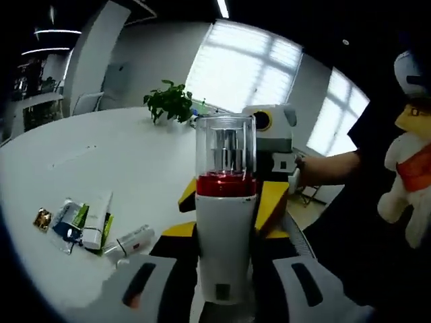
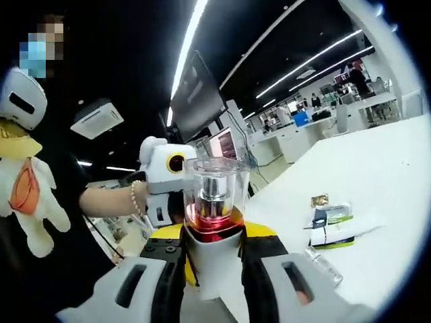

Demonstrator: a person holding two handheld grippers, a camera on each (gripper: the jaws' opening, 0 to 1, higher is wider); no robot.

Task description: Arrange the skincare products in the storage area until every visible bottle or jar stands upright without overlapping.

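We grip one bottle (image 1: 225, 222) upright at frame centre, both grippers' (image 1: 222, 289) (image 2: 214, 286) fingers closed on it; the tubes (image 1: 94, 225) at lower left lie flat on the surface (image 1: 135, 161), still to stand

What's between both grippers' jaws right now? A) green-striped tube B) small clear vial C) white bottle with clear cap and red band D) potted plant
C: the white bottle with clear cap and red band stands between the left gripper jaws, and between the right gripper jaws too.
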